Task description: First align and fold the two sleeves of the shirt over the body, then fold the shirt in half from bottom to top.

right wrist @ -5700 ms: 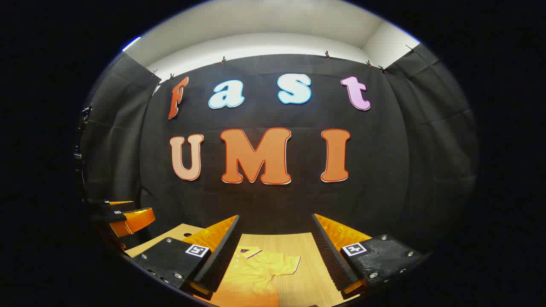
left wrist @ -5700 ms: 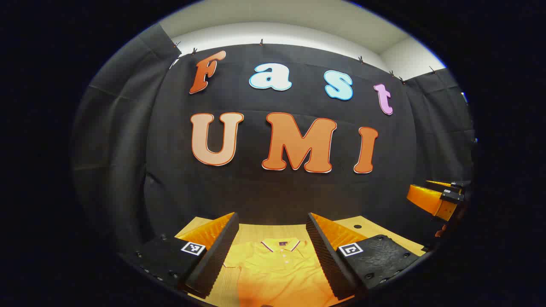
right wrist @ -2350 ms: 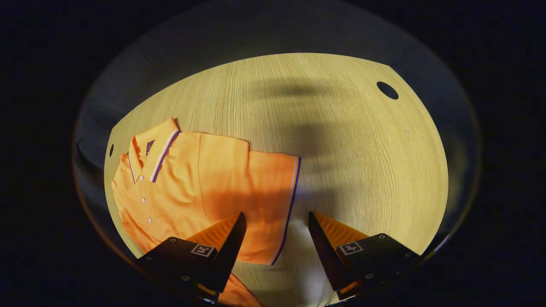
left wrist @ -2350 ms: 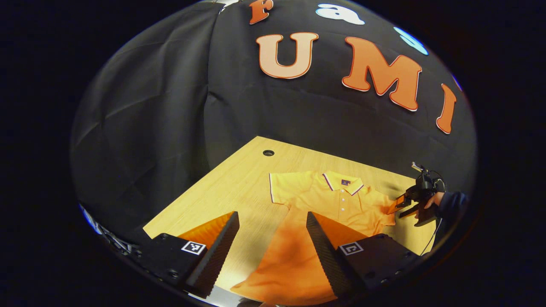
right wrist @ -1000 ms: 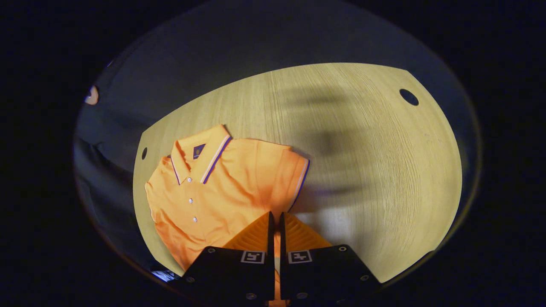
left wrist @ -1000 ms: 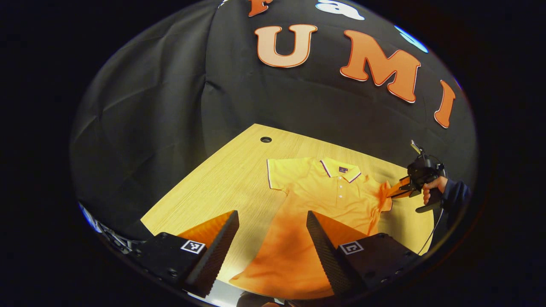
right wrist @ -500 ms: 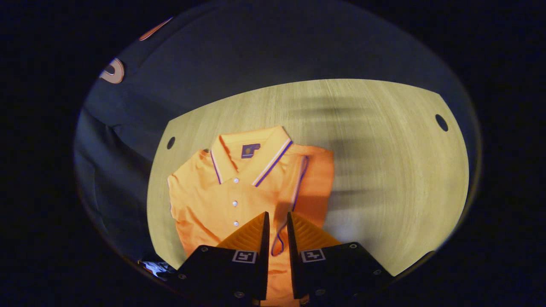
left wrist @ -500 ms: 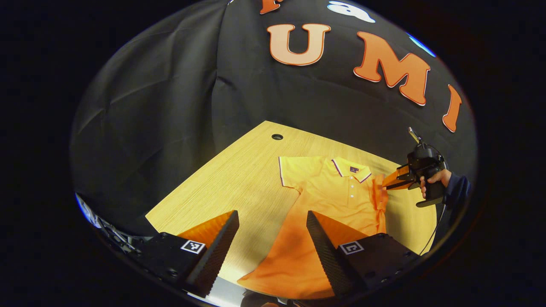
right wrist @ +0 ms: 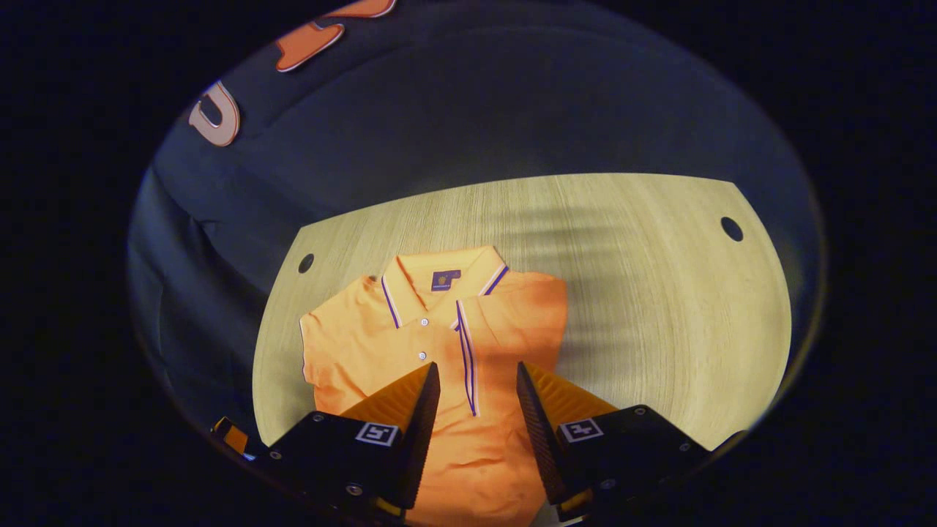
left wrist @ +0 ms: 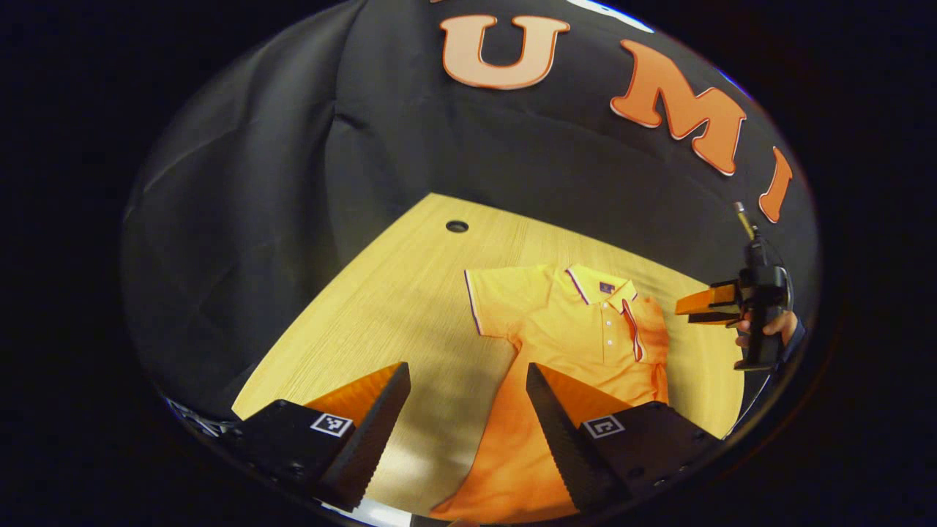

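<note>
From the left gripper view, the orange polo shirt (left wrist: 578, 344) lies flat on the wooden table (left wrist: 395, 307), collar toward the black cloth wall (left wrist: 293, 146) and buttons up; the sleeve (left wrist: 505, 296) on the near side of this view is spread out on the wood, while the far sleeve (left wrist: 648, 333) is folded in over the chest, its striped cuff running beside the placket; the left gripper (left wrist: 468, 410) is wide open with nothing between its fingers, held above the table beside the shirt's lower body; off to the far side the right gripper (left wrist: 695, 309) sits in a person's hand (left wrist: 765, 329), just past the folded sleeve and apart from the cloth, its fingers a little way apart; a round cable hole (left wrist: 457, 226) marks the table's far corner.

From the right gripper view, the polo shirt (right wrist: 439, 366) lies below the camera, collar (right wrist: 443, 282) away from it; the folded sleeve (right wrist: 512, 322) rests across the body with its striped edge down the middle; the other sleeve (right wrist: 333, 329) is still spread flat on the table (right wrist: 644, 307); the right gripper (right wrist: 472, 417) is open and holds nothing, its fingers either side of the striped edge, above the cloth.
</note>
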Tool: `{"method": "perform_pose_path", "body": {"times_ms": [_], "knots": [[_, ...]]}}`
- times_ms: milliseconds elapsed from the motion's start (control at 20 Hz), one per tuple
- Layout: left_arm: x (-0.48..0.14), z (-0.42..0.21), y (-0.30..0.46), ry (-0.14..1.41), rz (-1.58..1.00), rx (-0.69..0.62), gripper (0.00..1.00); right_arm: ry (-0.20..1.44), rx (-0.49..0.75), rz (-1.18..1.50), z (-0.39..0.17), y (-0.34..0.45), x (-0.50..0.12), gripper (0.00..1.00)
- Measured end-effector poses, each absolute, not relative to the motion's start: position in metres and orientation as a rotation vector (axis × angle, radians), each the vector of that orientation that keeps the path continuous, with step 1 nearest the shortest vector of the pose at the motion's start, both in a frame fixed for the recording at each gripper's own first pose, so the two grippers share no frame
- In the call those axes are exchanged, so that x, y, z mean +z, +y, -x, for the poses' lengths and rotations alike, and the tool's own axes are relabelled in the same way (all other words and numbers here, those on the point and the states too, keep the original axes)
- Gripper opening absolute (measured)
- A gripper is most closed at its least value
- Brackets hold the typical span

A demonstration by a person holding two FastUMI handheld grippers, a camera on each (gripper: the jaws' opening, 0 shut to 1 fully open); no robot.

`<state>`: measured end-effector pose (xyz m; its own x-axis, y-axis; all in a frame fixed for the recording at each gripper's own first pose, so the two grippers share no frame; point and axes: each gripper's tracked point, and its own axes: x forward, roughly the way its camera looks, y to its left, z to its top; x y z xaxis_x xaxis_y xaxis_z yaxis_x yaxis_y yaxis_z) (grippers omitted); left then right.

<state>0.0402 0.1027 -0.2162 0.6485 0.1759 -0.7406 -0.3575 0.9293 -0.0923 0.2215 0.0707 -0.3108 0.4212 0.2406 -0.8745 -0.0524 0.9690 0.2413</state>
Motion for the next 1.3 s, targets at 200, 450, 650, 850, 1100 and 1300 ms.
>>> {"method": "perform_pose_path", "body": {"times_ms": [200, 450, 650, 850, 1100, 1300], "knots": [[-0.245, -0.072, 0.113, 0.968, 0.274, 0.2, 0.98, 1.09, 0.077, -0.228, -0.19, 0.059, -0.291, 0.69], [-0.28, -0.131, 0.132, 1.119, 0.234, 0.128, 0.99, 1.091, -0.013, -0.233, -0.12, 0.053, -0.277, 0.72], [-0.302, -0.167, 0.136, 1.219, 0.284, 0.12, 0.98, 1.09, -0.05, -0.238, -0.061, 0.054, -0.273, 0.72], [-0.33, -0.184, 0.132, 1.319, 0.331, 0.139, 0.98, 1.057, -0.09, -0.287, -0.031, 0.044, -0.27, 0.72], [-0.352, -0.201, 0.14, 1.372, 0.23, 0.18, 0.98, 1.015, -0.166, -0.355, -0.003, 0.023, -0.263, 0.72], [-0.359, -0.209, 0.145, 1.39, 0.185, 0.222, 0.95, 0.999, -0.212, -0.398, 0.021, 0.007, -0.257, 0.77]]}}
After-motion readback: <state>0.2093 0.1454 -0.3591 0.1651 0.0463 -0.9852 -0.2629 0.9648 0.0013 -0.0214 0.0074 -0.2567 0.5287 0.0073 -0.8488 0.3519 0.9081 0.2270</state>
